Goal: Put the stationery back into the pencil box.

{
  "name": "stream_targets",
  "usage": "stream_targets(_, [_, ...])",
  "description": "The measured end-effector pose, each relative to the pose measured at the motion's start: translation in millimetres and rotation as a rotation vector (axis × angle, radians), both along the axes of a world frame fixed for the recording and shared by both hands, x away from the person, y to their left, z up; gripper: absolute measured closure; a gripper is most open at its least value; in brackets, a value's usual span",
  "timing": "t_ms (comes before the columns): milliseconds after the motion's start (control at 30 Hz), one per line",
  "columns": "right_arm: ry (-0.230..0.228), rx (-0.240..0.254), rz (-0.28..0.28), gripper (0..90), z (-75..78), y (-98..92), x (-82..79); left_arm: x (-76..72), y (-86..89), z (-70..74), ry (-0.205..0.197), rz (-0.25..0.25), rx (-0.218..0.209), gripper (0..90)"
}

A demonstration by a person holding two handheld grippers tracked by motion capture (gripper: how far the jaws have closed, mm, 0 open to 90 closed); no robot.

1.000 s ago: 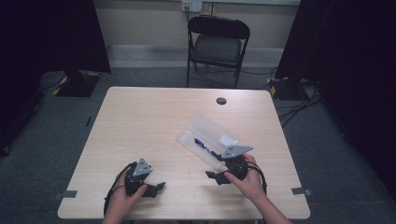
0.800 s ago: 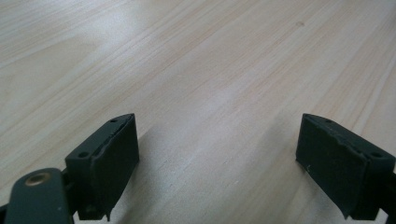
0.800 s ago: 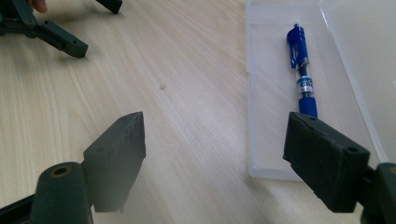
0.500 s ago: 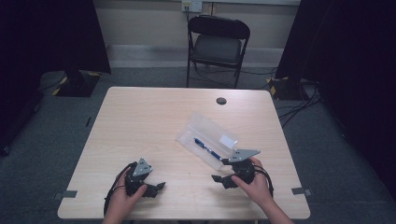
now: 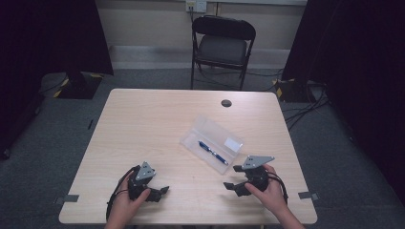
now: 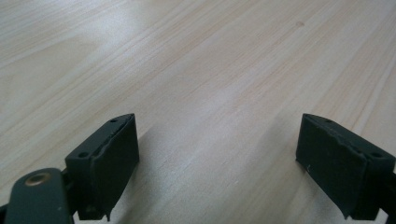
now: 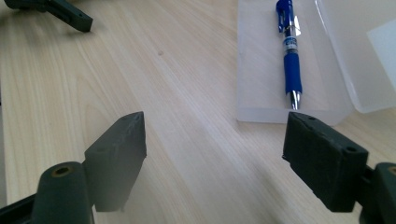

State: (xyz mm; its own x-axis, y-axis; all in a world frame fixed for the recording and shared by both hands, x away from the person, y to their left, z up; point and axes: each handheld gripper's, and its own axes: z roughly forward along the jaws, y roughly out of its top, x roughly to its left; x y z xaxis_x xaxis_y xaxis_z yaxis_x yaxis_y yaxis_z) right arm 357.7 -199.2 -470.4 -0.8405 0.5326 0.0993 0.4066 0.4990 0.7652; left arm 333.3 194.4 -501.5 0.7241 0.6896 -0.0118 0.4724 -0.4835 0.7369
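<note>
A clear plastic case (image 5: 211, 143) lies open at the table's middle right, with a blue pen (image 5: 213, 152) in its tray. In the right gripper view the same blue pen (image 7: 290, 51) rests in the case (image 7: 261, 93), just beyond my right jaw. My right gripper (image 5: 232, 177) sits open near the front edge, below the case. Its jaws stand wide apart over bare wood (image 7: 212, 140). My left gripper (image 5: 163, 192) rests open at the front left, with nothing between its jaws (image 6: 215, 154).
A round dark grommet (image 5: 226, 103) sits near the table's far edge. A black folding chair (image 5: 222, 45) stands behind the table (image 5: 143, 124). Cables run on the floor at the right. The other gripper (image 7: 51, 11) shows in the top left corner of the right gripper view.
My right gripper has drawn back from the case toward the front edge and a little to the right. The left gripper has stayed put.
</note>
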Motion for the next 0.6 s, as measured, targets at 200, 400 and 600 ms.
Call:
stream_targets(200, [-0.001, -0.003, -0.004, 20.5, -1.2, -7.5, -1.4, 0.0, 0.0, 0.0, 0.0, 0.0, 0.0, 12.7])
stream_targets(400, [0.006, -0.007, -0.01, 20.5, -4.6, -14.5, -1.3, 0.0, 0.0, 0.0, 0.0, 0.0, 0.0, 12.7])
stream_targets(600, [0.008, -0.01, -0.022, 20.5, -7.0, -20.5, -0.6, 0.0, 0.0, 0.0, 0.0, 0.0, 0.0, 12.7])
